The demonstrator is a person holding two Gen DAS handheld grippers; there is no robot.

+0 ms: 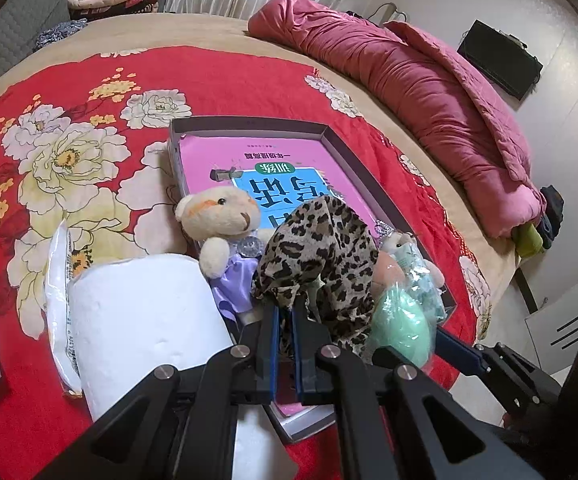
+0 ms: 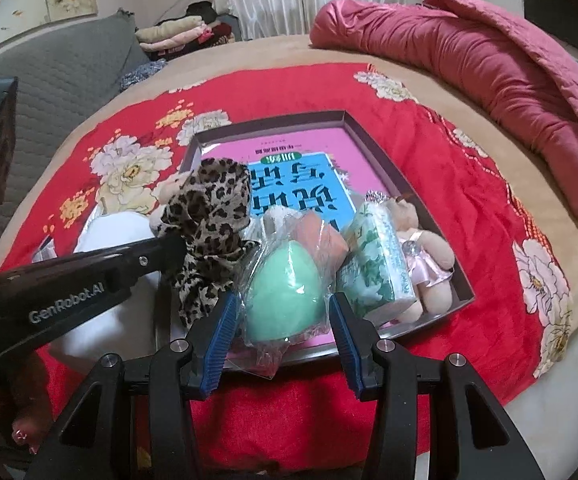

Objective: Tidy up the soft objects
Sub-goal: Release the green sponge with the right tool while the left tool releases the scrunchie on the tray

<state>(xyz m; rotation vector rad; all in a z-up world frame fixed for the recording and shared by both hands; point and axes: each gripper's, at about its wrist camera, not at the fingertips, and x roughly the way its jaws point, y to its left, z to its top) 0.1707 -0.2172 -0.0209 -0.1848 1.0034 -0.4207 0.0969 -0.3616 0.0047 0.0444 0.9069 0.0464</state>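
In the right wrist view the left gripper reaches in from the left edge as a black bar slanting down toward the middle, its jaws pinched tight on a bunched leopard-print fabric scarf hanging above the near left corner of the shallow grey cardboard tray. Behind it a large white paper roll crowds the tray's left rim. At centre the right gripper tilts downward, its blue-padded jaws partly apart on either side of a mint-green egg-shaped sponge in clear plastic wrap; whether the pads actually press the wrap cannot be told. Just right of it stand a green floral tissue pack and a small beige plush bear in a pink dress against the tray's right wall. The far half of the tray, over the pink and blue book, lies open, and red flowered bedspread spreads on to the right.
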